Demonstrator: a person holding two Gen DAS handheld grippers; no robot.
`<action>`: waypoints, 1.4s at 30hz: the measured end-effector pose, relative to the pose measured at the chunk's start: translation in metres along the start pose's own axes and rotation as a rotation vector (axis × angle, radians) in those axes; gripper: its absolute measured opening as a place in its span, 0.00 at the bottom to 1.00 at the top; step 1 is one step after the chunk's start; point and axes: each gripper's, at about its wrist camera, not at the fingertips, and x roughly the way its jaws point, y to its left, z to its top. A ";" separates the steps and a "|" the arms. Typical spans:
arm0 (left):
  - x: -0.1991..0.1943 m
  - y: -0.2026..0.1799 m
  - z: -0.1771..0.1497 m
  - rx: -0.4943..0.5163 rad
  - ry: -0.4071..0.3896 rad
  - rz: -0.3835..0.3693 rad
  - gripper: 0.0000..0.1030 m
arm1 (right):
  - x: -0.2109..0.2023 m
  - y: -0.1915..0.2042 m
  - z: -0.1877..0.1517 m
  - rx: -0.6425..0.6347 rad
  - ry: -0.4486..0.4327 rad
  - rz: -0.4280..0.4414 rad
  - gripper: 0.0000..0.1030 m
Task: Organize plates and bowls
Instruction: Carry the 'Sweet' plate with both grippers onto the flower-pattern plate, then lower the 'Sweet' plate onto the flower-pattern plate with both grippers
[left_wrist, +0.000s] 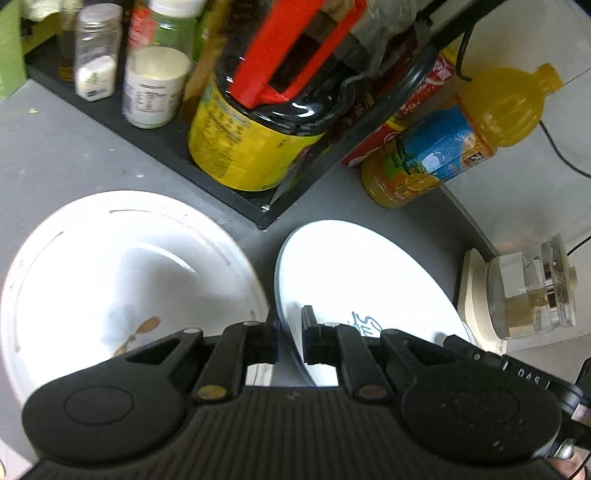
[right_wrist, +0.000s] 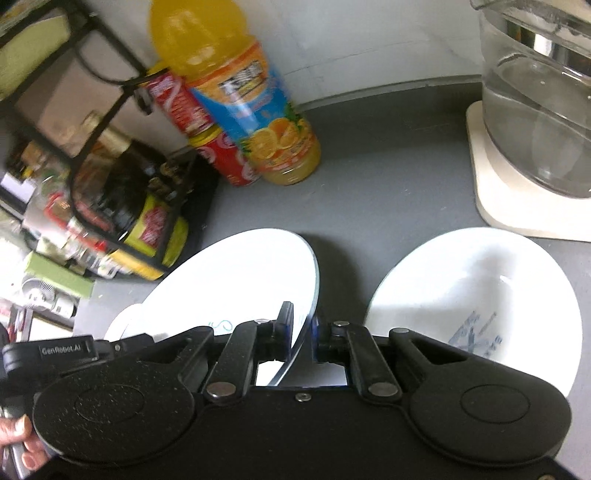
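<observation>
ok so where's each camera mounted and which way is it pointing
Left wrist: on the left gripper, looking steeply down at the flat plate it clamps; soiled plate left, black rack behind.
Right wrist: on the right gripper, looking down, clamping the same plate's other edge; printed bowl right, a hand lower left.
Shared: flat plate, juice bottle, glass kettle.

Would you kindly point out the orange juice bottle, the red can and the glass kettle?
orange juice bottle (right_wrist: 236, 99): right wrist view, label.
red can (right_wrist: 225, 158): right wrist view, side.
glass kettle (right_wrist: 535, 122): right wrist view, wall.
</observation>
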 end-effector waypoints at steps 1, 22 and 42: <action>-0.005 0.002 -0.002 -0.003 -0.006 0.000 0.09 | -0.003 0.003 -0.003 -0.009 0.000 0.008 0.10; -0.077 0.081 -0.031 -0.115 -0.126 0.107 0.09 | 0.008 0.080 -0.038 -0.156 0.115 0.156 0.11; -0.070 0.128 -0.037 -0.194 -0.104 0.169 0.09 | 0.042 0.118 -0.050 -0.240 0.192 0.138 0.11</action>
